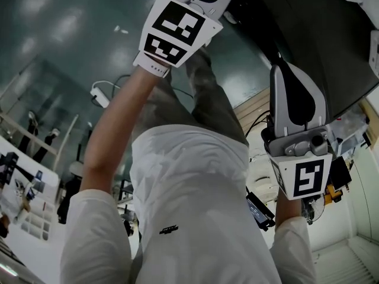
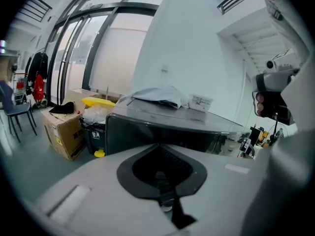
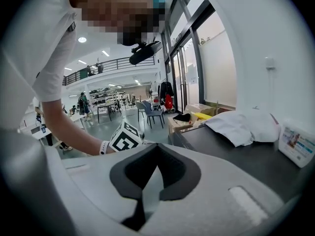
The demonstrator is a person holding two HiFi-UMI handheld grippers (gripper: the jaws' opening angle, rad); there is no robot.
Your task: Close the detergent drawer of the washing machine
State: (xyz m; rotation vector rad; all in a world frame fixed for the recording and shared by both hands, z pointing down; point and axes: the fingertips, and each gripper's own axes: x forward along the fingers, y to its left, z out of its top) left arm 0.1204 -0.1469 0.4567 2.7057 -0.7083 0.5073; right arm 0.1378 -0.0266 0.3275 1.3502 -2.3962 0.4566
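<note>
- plainly, biggest risk here: pushing blind. cannot make out the detergent drawer in any view, so easy to press the wrong panel of the washing machine (image 2: 147,132) or shove the drawer in askew and jam it.
- also a fair chance of sweeping the white cloth (image 3: 241,124) or the small box (image 3: 298,146) off the machine's dark top with a careless reach across it.
- left gripper (image 2: 162,168): pressed together on nothing, aimed at the machine's dark front, held apart from it.
- right gripper (image 3: 155,168): likewise closed and empty, raised about level with the machine's top, pointing across it.
- seen from the head view: body bent over, left arm (image 1: 112,141) stretched far forward, right one tucked closer in.
</note>
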